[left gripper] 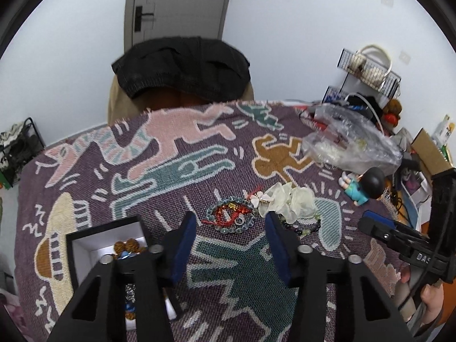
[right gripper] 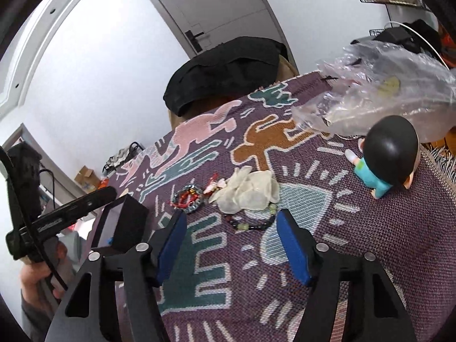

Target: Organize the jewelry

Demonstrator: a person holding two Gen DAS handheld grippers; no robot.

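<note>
Both grippers, left (left gripper: 230, 245) and right (right gripper: 232, 245), hover jaws apart above jewelry (left gripper: 236, 213).

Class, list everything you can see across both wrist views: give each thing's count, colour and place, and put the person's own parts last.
jewelry box: one, black outside, white inside, left on the blanket, open, pieces already in it
bead bracelet with red cord: one, grey-blue and red, middle of the blanket
dark bead bracelet: one, black and pale green, beside the scrunchie
scrunchie: one, sheer cream, right of the red-cord bracelet
flower clip: one, white, touching the scrunchie
figurine: one, black hair, teal clothes, right side
plastic bag: one, clear, far right
blanket: one, purple with patterned figures
chair with black garment: one, behind the table
left gripper: blue pads, open, empty
right gripper: blue pads, open, empty
</note>
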